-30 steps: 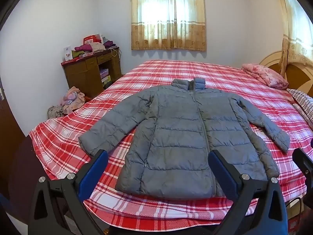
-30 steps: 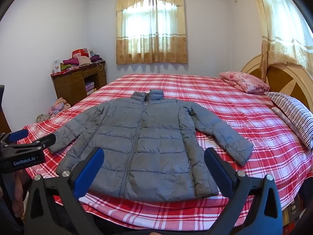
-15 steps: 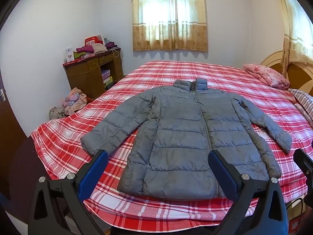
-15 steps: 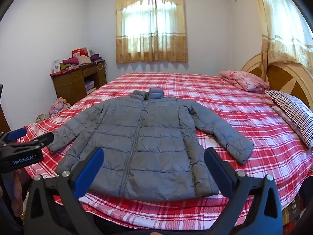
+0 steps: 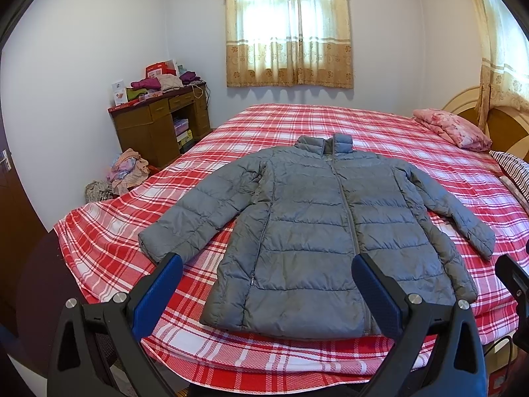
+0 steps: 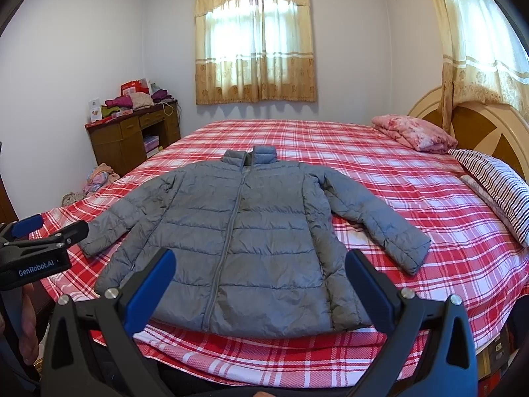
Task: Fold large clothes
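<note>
Grey quilted puffer jacket (image 5: 317, 231) laid flat, front up, zipped, on the near half of a bed with a red-and-white plaid sheet (image 5: 363, 122); collar (image 5: 325, 142) toward the far side, hem just short of the near mattress edge. Both sleeves spread out and down: one cuff (image 5: 158, 244) toward the left foot corner, the other cuff (image 5: 479, 238) toward the right. Same jacket (image 6: 231, 231) in right wrist view, zipper running down the middle, right-hand cuff (image 6: 413, 251) resting on the plaid. Left tongs (image 5: 264, 291) wide open, blue pads (image 5: 158, 287) far apart, nothing between them, held above the near bed edge and apart from the fabric. Right tongs (image 6: 256, 287) likewise wide open and holding nothing, blue pads (image 6: 148, 291) framing the jacket hem without touching it. Left tongs (image 6: 39, 241) also seen side-on at the left edge of right wrist view, a hand (image 6: 28, 327) partly seen below. Folded pink floral quilt (image 6: 413, 132) at the far right of the bed, near a rounded wooden headboard (image 6: 479, 129); striped pillow (image 6: 496, 185) just in front of the headboard. Brown wooden desk (image 5: 158, 125) against the left wall, clothes and boxes (image 5: 158, 81) piled on top; heap of clothes (image 5: 125, 168) on the floor beside it. Window with yellow patterned curtains (image 5: 287, 26) on the far wall; a 2nd curtain (image 6: 479, 39) at the right edge.
</note>
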Demonstrator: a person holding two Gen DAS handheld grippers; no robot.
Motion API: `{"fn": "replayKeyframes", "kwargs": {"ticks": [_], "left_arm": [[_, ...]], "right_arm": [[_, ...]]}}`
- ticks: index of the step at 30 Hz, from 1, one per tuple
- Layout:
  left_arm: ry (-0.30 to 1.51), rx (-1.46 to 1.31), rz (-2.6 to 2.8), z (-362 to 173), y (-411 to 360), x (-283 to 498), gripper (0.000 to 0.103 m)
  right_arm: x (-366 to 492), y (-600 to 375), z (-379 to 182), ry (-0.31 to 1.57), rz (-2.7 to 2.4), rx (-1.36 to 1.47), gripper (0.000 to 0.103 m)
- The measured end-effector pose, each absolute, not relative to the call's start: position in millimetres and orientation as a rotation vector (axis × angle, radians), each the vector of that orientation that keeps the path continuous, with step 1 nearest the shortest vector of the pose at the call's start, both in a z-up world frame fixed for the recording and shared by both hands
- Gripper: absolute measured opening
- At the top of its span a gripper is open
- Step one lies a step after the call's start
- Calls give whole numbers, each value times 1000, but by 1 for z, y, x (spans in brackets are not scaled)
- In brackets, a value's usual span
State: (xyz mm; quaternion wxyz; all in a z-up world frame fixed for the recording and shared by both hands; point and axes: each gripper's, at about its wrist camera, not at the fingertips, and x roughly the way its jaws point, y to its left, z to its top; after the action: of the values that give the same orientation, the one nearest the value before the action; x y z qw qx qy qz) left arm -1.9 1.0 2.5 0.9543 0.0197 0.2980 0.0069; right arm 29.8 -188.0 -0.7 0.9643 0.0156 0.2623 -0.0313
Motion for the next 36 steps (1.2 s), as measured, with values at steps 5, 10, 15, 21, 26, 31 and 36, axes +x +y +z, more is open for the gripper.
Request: {"fn": "replayKeyframes", "kwargs": {"ticks": [5, 10, 15, 21, 26, 31, 36], "left_arm": [[601, 42, 19, 4, 2, -2, 102], [600, 40, 25, 3, 5, -1, 102], [600, 41, 24, 3, 5, -1, 102], [604, 41, 24, 2, 6, 0, 102], [604, 40, 25, 2, 6, 0, 102], [608, 41, 21, 1, 6, 1, 102], [607, 41, 21, 1, 6, 1, 102]], "right_arm": [[30, -188, -2, 536, -64, 36, 103], [31, -189, -2, 540, -64, 37, 103], [32, -191, -3, 544, -65, 41, 103], [33, -193, -5, 549, -67, 45, 103], [34, -193, -5, 550, -68, 45, 103], [34, -193, -5, 555, -66, 45, 103], [34, -192, -7, 555, -66, 46, 103]]}}
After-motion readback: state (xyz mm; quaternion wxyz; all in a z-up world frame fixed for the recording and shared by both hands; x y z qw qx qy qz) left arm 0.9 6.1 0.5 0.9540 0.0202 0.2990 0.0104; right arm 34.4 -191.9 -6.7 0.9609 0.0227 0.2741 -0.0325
